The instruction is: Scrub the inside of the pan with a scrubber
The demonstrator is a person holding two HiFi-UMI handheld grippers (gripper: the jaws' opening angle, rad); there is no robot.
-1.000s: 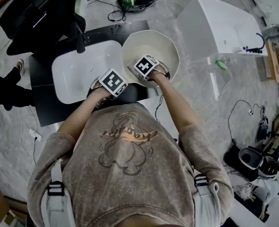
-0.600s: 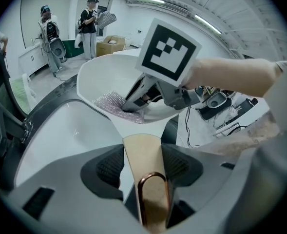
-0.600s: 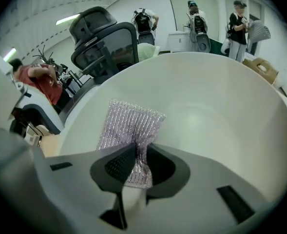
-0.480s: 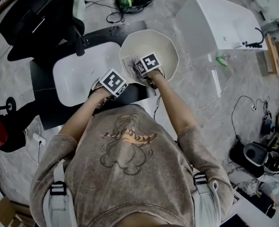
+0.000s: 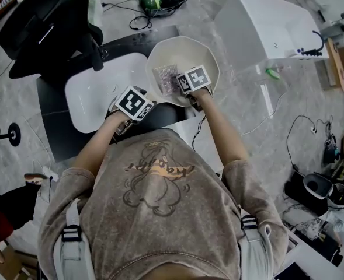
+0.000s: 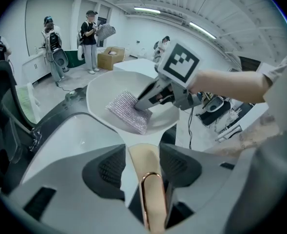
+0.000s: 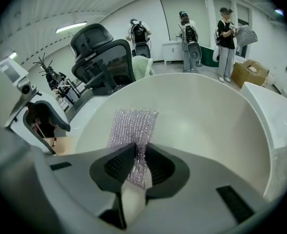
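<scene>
1. Black office chair (image 5: pixel 43 22): stands well to the left of the pan (image 5: pixel 189 51), beyond the tabletop (image 5: pixel 55 130).
2. White basin (image 5: pixel 93 95): rests on the dark tabletop just beside the pan, on the pan's left. Their rims meet or nearly meet.
3. Left gripper (image 6: pixel 142 155): sits at the pan's near left edge. Its fingers are clenched on the pan's beige handle (image 6: pixel 150 199), one ribbed pad against each side. A copper-coloured loop runs along the handle's end.
4. Pan: a cream, deep-walled pan over the tabletop. Its open side faces up toward the person.
5. Scrubber (image 7: pixel 132 126): a silver mesh rectangle inside the pan, on the left part of the inner wall. Its near edge is pinched between the fingers of the right gripper (image 7: pixel 139 156), and the rest spreads flat over the wall. It cannot be told whether it presses against the wall.
6. Right gripper: reaches over the pan's near rim into the bowl, its fingers grasping the scrubber.
7. White container (image 5: pixel 265 28): stands on the floor to the right of the pan, apart from it.
</scene>
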